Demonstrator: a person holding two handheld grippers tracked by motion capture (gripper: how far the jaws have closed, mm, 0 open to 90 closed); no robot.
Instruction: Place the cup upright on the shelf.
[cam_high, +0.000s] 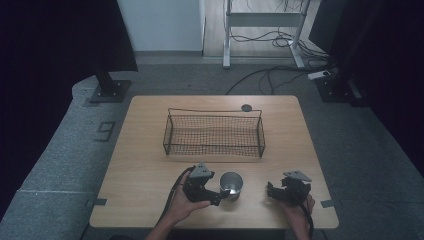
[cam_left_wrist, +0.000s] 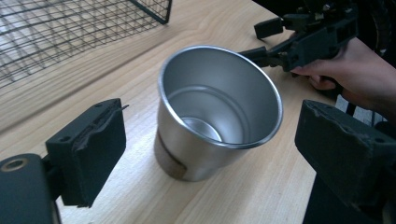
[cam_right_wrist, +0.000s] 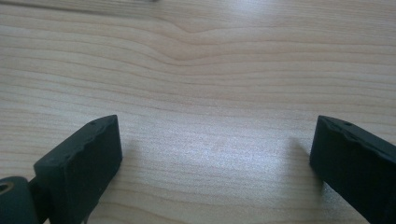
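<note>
The wooden table (cam_high: 150, 150) carries no readable print, and nothing else in sight bears a legible brand or label; a grey mark on the floor at about 9 o'clock of the table is too small to read. The black wire basket (cam_high: 214, 134) sits at the table's 12 o'clock half, well apart from the hands, and a small dark round cap (cam_high: 246, 107) lies on the tabletop just beyond its far right corner. The metal cup (cam_high: 231, 185) stands upright at the table's 6 o'clock edge, between the two hands; it is a plain brushed-steel beaker, wider at the rolled rim than at the base, open mouth up and empty, with a brownish patch low on its wall in the left gripper view (cam_left_wrist: 219, 116). The left gripper (cam_high: 216, 196) lies just at the cup's 9 o'clock, its jaws spread wide either side of the cup without touching it, so it grips nothing. The right gripper (cam_high: 270, 191) rests at the cup's 3 o'clock, near but apart, jaws likewise spread wide over bare wood and holding nothing.
</note>
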